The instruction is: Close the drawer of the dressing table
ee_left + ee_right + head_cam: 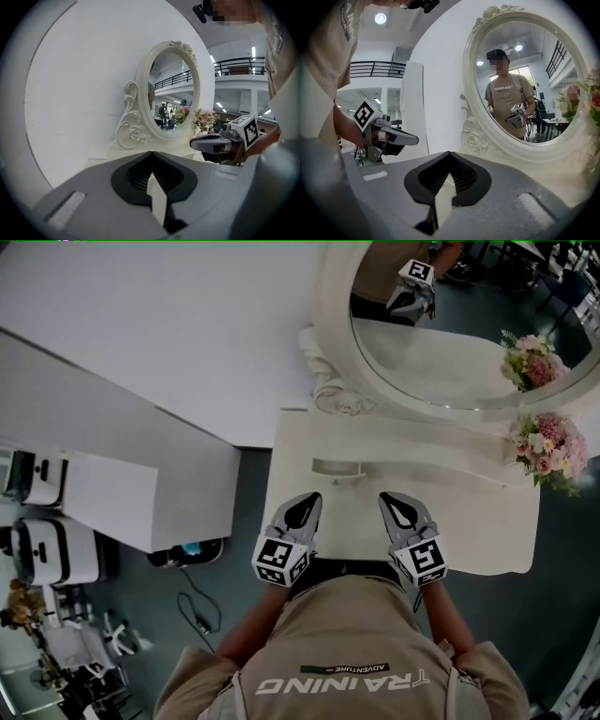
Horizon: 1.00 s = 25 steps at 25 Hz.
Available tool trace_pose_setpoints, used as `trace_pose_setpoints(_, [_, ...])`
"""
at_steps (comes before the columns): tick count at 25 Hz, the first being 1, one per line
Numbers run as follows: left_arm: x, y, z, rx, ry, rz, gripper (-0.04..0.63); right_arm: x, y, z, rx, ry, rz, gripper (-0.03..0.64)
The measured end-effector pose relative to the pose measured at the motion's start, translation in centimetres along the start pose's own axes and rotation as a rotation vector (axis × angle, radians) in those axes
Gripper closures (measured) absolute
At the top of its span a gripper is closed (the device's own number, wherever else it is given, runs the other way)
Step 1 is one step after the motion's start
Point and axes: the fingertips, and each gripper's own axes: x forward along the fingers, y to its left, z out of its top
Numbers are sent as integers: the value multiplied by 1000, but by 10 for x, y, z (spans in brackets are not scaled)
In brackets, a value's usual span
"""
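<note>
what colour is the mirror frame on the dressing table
The mirror frame is cream white with carved roses; best in the left gripper view.

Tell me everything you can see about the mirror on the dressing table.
The mirror is an oval of glass in a thick cream frame, carved with scrolls and a rose at its lower left and a floral crest on top. It looks like painted wood or resin. It stands upright at the back of the dressing table, close to the white wall. Pink flowers sit by its right side and show in the glass.
</note>
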Motion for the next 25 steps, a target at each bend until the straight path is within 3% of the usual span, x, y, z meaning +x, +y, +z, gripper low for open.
trace_pose_setpoints(10, [-12,40,-16,1,7,30,577,56,42,-27,-62,114,93,614])
trace_pose_setpoints(18, [-5,60,-28,-42,37,-17,577,103,49,-82,70,247,72,614])
trace_pose_setpoints(25, [6,66,-25,-27,52,-81,577,131,51,-142,111,421,58,614])
